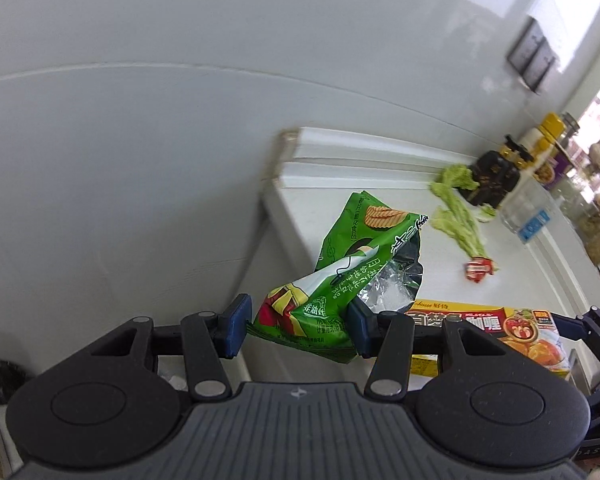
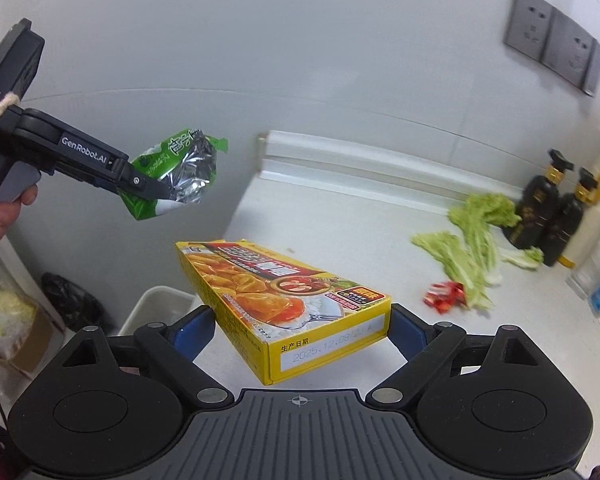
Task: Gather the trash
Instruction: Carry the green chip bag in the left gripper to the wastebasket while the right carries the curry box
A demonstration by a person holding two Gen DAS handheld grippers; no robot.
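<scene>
Left gripper (image 1: 297, 326) pinches green chip bag (image 1: 340, 280) in the air; right gripper (image 2: 300, 330) clamps yellow curry box (image 2: 275, 296) above white counter (image 2: 340, 232); lettuce (image 2: 472, 240) lies behind

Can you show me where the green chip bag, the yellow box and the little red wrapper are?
green chip bag (image 1: 332, 280), left wrist view, on its printed front.
yellow box (image 2: 275, 288), right wrist view, on its picture face.
red wrapper (image 2: 444, 296), right wrist view, on its crumpled middle.
</scene>
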